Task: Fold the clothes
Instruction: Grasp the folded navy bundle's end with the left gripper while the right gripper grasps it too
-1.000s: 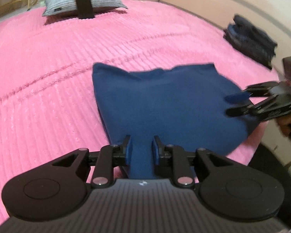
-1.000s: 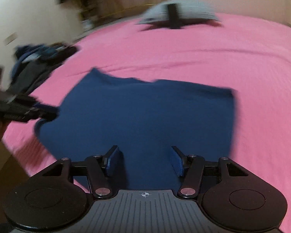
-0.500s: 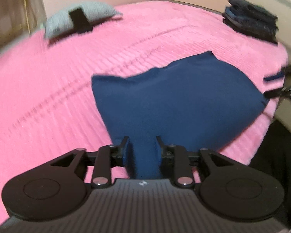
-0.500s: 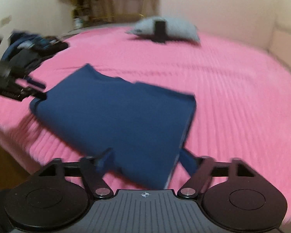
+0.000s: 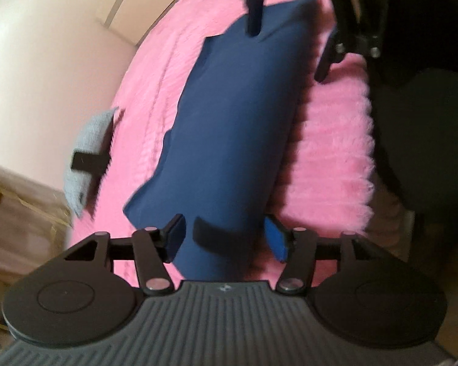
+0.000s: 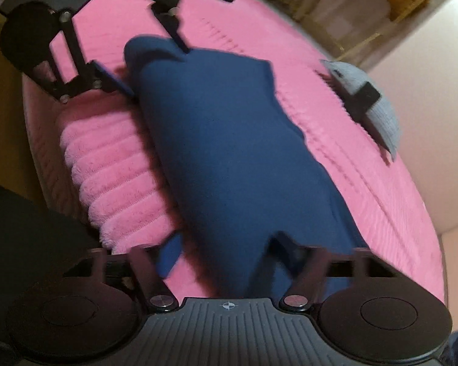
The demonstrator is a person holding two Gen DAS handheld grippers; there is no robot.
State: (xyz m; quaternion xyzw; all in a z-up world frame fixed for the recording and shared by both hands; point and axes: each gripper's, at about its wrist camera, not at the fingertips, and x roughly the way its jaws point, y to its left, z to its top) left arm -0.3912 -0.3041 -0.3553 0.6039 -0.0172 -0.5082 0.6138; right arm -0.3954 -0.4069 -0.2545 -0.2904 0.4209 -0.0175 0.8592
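A folded navy blue garment (image 5: 232,128) lies on the pink ribbed bedspread (image 5: 329,164) near the bed's edge; it also shows in the right wrist view (image 6: 229,152). My left gripper (image 5: 226,238) is open, its jaws wide apart astride one end of the garment. My right gripper (image 6: 229,256) is open, its jaws astride the opposite end. Each gripper shows in the other's view: the right one (image 5: 287,30) at the far end, the left one (image 6: 143,64) likewise. Both views are rolled sideways and blurred.
A grey pillow with a black band (image 5: 88,158) lies further up the bed, also in the right wrist view (image 6: 366,100). A pale wall (image 5: 45,45) is beyond. The bed's edge drops to dark floor (image 5: 427,137).
My left gripper has opened and let go of the garment. Both grippers have rolled sideways and now face each other at opposite ends of the garment, which looks narrower.
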